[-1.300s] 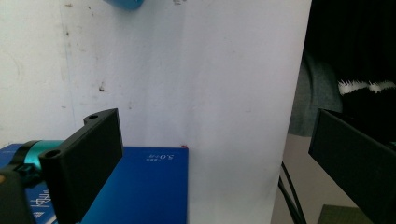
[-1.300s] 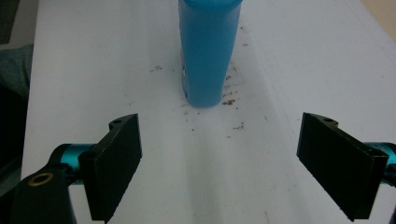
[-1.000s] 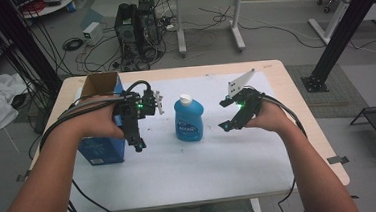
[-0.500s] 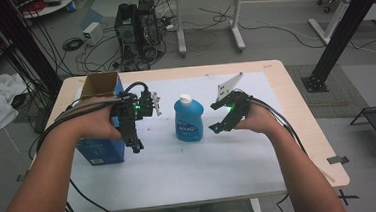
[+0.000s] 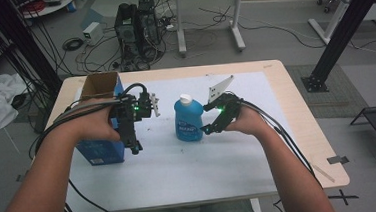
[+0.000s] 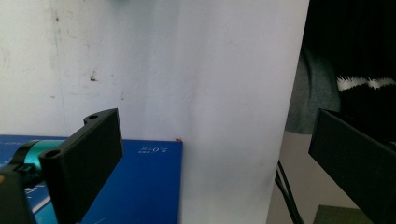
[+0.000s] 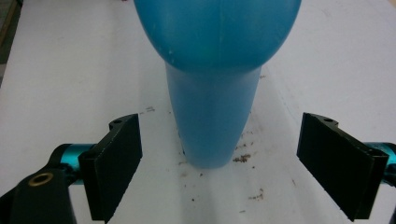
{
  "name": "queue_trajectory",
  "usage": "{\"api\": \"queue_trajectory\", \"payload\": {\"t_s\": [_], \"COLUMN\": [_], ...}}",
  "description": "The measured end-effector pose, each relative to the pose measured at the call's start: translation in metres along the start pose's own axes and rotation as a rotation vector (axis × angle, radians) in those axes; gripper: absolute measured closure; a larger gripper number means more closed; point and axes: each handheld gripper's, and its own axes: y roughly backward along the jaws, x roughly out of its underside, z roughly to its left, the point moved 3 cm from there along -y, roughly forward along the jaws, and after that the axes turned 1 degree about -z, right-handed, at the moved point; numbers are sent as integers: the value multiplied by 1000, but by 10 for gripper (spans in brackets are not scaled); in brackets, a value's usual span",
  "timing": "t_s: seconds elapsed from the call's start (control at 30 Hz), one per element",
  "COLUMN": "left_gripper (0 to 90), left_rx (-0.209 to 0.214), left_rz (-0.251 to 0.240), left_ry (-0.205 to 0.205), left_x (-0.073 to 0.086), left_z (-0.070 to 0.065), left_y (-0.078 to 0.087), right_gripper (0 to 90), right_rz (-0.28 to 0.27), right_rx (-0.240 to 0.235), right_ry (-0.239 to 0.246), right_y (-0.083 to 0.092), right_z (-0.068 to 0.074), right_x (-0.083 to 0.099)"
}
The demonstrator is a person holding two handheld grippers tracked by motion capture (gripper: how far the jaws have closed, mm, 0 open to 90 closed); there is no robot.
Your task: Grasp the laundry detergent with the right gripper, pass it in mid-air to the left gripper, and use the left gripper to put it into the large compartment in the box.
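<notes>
High view: right claw [image 5: 209, 129] gaping beside blue bottle [image 5: 188, 120].
Centre bottle between jaws before squeezing; left claw [image 5: 138, 148] idle, open.

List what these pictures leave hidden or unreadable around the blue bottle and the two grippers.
- Blue bottle: label print too small to read in the high view; its top is cut off by the upper edge in the right gripper view.
- Blue box: the left hand and left gripper cover much of it; contents unseen.
- Right gripper: the gap to the bottle is not measurable from above.
</notes>
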Motion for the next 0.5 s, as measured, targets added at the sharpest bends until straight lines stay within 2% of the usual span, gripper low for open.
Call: {"api": "queue_trajectory", "payload": {"t_s": [0.1, 0.13, 0.17, 0.23, 0.27, 0.5], "left_gripper": [29, 29, 29, 29, 29, 29], "left_rx": [1, -1, -2, -1, 1, 4], "left_rz": [2, -1, -1, -5, -5, -11], "left_ry": [1, 2, 1, 3, 3, 5], "left_x": [2, 2, 3, 4, 4, 7], "left_z": [0, 0, 0, 0, 0, -1], "left_y": [-1, -2, -2, -3, -3, -5], "right_gripper": [131, 131, 131, 131, 131, 131], "right_rz": [-16, -15, -26, -20, -23, -45], "right_rx": [1, -1, 1, 0, -1, -2], "right_ry": [-1, 20, 4, 20, 6, 20], "right_y": [-3, -4, -6, -8, -10, -19], "right_z": [0, -1, 1, 0, 2, 1], "right_x": [-2, -2, -3, -4, -4, -6]}}
